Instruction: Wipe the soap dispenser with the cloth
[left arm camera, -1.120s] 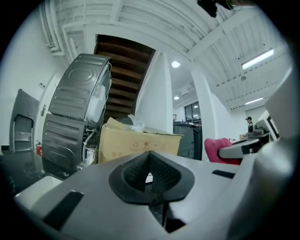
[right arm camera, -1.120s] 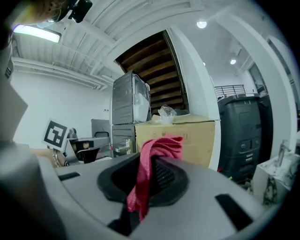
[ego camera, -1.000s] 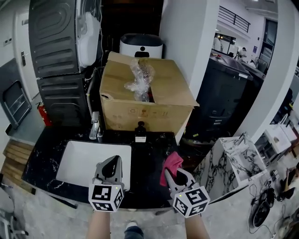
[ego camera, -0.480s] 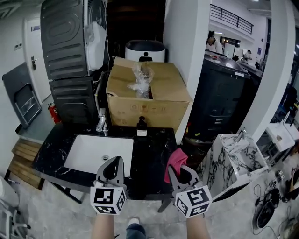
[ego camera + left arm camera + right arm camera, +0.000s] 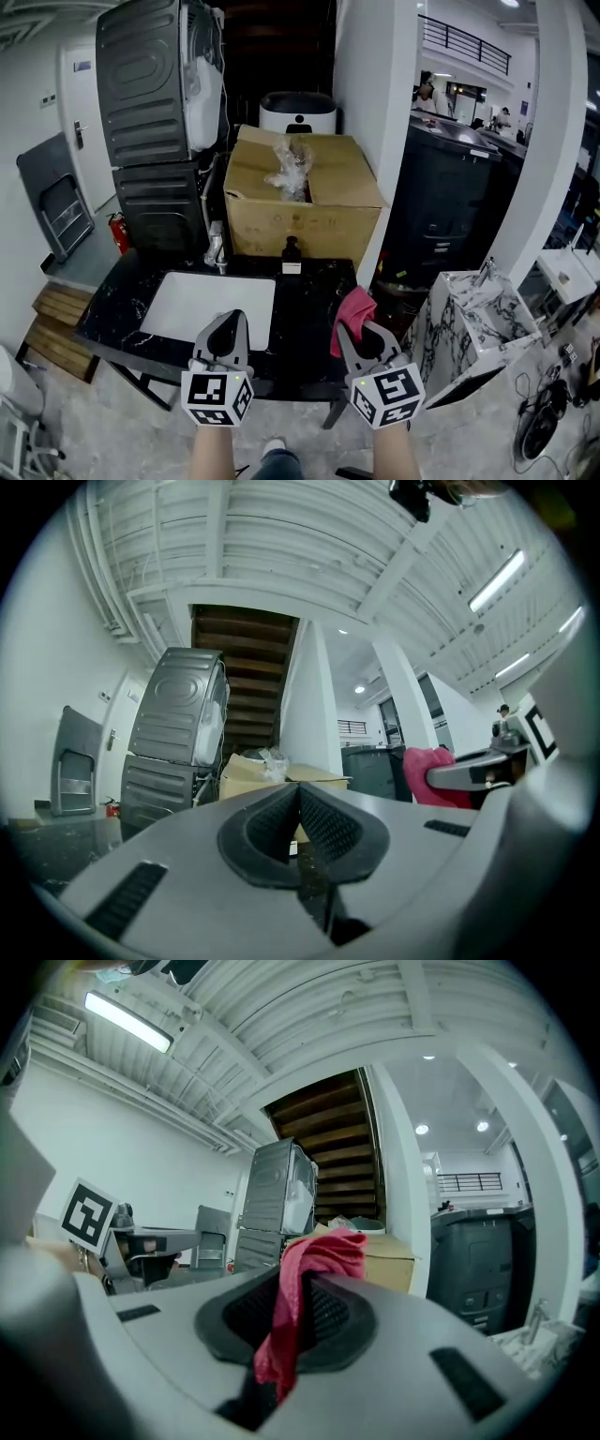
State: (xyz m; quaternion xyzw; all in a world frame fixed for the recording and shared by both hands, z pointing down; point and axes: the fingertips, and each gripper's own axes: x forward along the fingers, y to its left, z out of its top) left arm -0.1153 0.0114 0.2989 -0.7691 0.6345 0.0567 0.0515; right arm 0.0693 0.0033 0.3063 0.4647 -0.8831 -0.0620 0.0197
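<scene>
The soap dispenser (image 5: 292, 255) is a small dark bottle with a pump on top and a white label on its front. It stands upright at the far edge of the black counter (image 5: 309, 314), just in front of the cardboard box (image 5: 305, 211), to the right of the faucet (image 5: 217, 251). The cloth (image 5: 352, 312) is pink-red and crumpled. It is not on the counter but in your right gripper (image 5: 362, 341), well apart from the dispenser.

You hold both grippers side by side over the near edge of the counter. They point away from you toward the far side, with the marker cubes nearest to you and your forearms below them. In the right gripper view the two jaws are closed on the cloth (image 5: 314, 1260). One fold stands up above the tips and a strip hangs down between the pads. Your left gripper (image 5: 224, 330) has its jaws pressed together with nothing between them, as the left gripper view shows (image 5: 299, 822).

The white sink (image 5: 178, 309) lies in the left part of the counter, beyond the left gripper. A stretch of dark counter lies between the right gripper and the dispenser. The box is open on top and crumpled clear plastic (image 5: 290, 167) sticks out of it. Behind the box there is a white round appliance (image 5: 298, 111). At the far left stand two stacked dark grey machines (image 5: 155, 122), and a marble-patterned piece (image 5: 473, 309) is to the right of the counter.
</scene>
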